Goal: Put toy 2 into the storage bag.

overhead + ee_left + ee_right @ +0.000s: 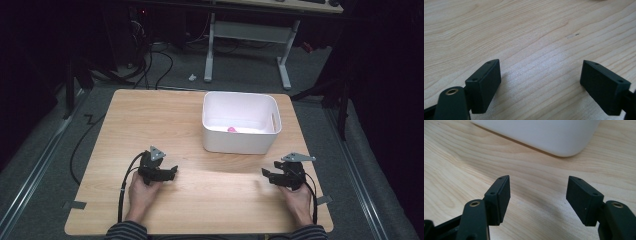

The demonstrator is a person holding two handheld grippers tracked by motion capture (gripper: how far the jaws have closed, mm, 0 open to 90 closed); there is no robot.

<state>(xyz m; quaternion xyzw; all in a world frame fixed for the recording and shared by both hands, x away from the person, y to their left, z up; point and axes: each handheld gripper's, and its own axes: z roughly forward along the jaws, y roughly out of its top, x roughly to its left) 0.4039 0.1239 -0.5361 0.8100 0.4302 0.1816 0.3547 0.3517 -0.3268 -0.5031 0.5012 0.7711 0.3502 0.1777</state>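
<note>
A white plastic bin [240, 121] stands on the wooden table [150, 120], right of centre toward the back. A small pink object [231, 129] lies inside it near the front wall. My left gripper [172, 172] rests low at the table's front left, held by a hand, open, with bare wood between its jaws [540, 75]. My right gripper [266, 174] sits at the front right, just in front of the bin's right corner, also open and holding nothing [538, 192]. The bin's rounded lower corner [564, 140] shows a short way ahead of the right jaws.
The table's front edge runs just behind the person's wrists and striped sleeves [125, 231]. Bare wood lies between the two grippers. Beyond the table stand a white desk frame [285, 60] and cables on the grey floor [155, 60].
</note>
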